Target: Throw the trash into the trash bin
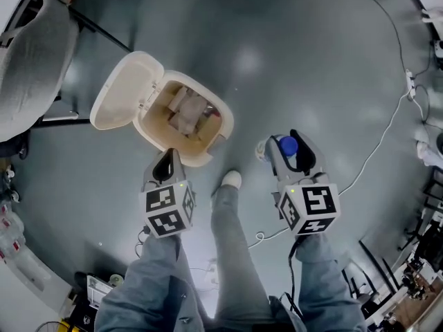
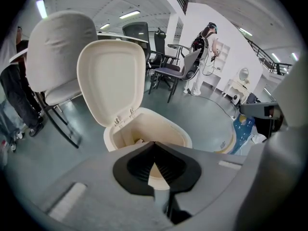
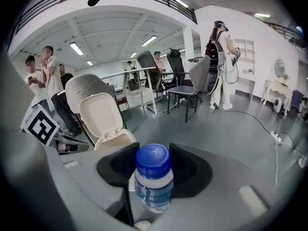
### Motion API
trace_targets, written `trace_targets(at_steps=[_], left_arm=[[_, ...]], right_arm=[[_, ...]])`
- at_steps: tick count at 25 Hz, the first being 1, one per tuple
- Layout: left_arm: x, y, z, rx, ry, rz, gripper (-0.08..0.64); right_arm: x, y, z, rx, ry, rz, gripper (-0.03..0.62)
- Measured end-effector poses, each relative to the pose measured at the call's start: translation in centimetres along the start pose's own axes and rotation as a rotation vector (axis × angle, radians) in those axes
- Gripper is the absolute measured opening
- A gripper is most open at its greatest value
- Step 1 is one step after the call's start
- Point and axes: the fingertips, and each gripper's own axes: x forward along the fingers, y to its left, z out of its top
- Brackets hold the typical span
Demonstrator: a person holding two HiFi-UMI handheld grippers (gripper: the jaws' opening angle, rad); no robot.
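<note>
A cream trash bin [image 1: 220,113] stands on the grey floor with its lid [image 1: 124,88] swung open, and paper trash [image 1: 187,113] lies inside. My left gripper [image 1: 166,159] hangs just over the bin's near rim, its tips touching with nothing held. In the left gripper view the gripper [image 2: 154,146] points at the bin's opening [image 2: 163,126] below the raised lid [image 2: 113,81]. To the right of the bin, my right gripper [image 1: 288,141] is shut on a small clear bottle with a blue cap [image 1: 288,148]. The bottle [image 3: 154,177] stands upright between the pads; the bin [image 3: 113,137] lies ahead on the left.
A grey padded chair [image 1: 28,61] stands left of the bin. The person's leg and white shoe [image 1: 230,180] are between the grippers. A white cable [image 1: 387,123] and power strip [image 1: 410,85] cross the floor at right. People [image 3: 48,76] and office chairs [image 3: 192,81] stand farther off.
</note>
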Motion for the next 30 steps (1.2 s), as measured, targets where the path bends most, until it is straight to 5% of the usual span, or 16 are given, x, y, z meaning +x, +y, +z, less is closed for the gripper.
trace_targets(at_steps=[14,30], left_arm=[[-4.0,7.6,4.1,-0.053,-0.059,0.048,0.011],[-5.0,19.6,2.6,-0.175,-0.029,0.155,0.011]], right_arm=[[0.9,7.3,6.0,-0.027,-0.044,0.042,0.198],[9.2,18.8,9.0,-0.081,-0.037,0.181,0.198]])
